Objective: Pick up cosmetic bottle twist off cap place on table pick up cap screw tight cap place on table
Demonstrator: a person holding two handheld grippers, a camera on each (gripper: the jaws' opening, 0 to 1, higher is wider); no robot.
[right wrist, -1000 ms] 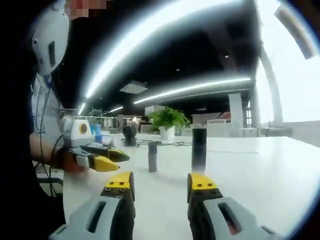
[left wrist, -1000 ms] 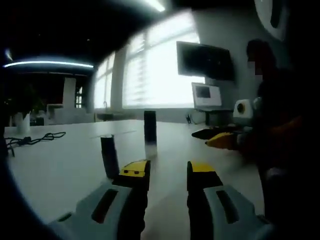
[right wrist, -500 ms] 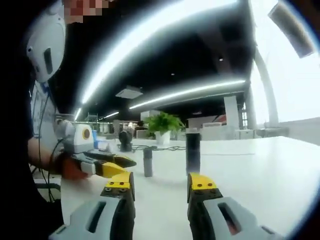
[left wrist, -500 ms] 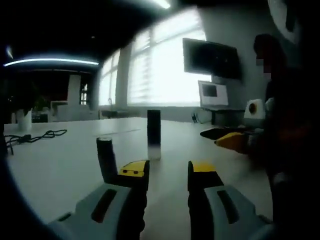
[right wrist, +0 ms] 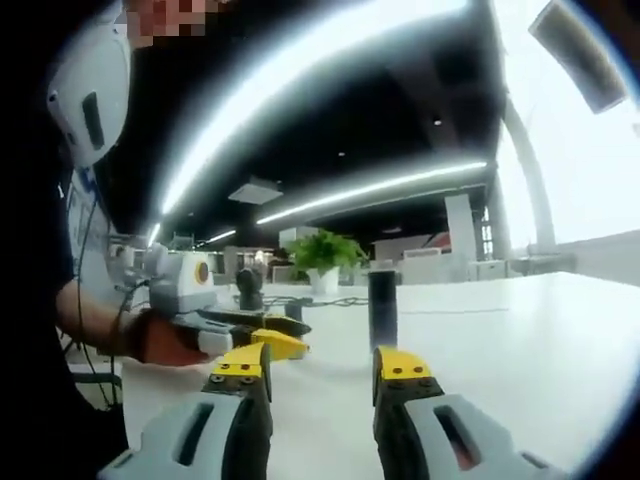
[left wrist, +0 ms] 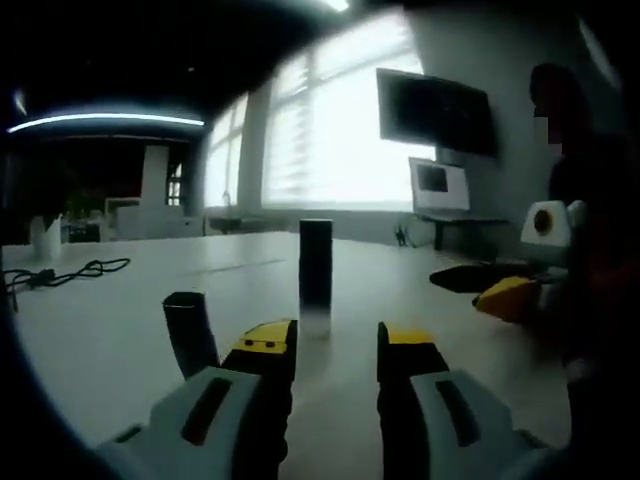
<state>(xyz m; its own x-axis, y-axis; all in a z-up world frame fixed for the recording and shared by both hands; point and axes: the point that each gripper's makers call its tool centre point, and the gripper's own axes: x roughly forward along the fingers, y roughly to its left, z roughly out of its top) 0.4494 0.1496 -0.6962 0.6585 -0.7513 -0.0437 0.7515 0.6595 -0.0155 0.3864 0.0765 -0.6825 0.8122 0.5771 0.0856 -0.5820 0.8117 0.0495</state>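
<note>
Bottle (left wrist: 316,275) upright mid-table (left wrist: 110,320), cap (left wrist: 190,332) beside left claw (left wrist: 333,345).

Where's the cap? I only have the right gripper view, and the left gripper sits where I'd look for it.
Observer: In the left gripper view the cap stands upright on the table, just left of the left gripper.
Operator: Is that gripper holding anything?
Observer: No. Its jaws are open with nothing between them.
Operator: Is the bottle lined up with it?
Observer: Yes, it stands upright straight ahead of the gap between the jaws, apart from the cap.
</note>
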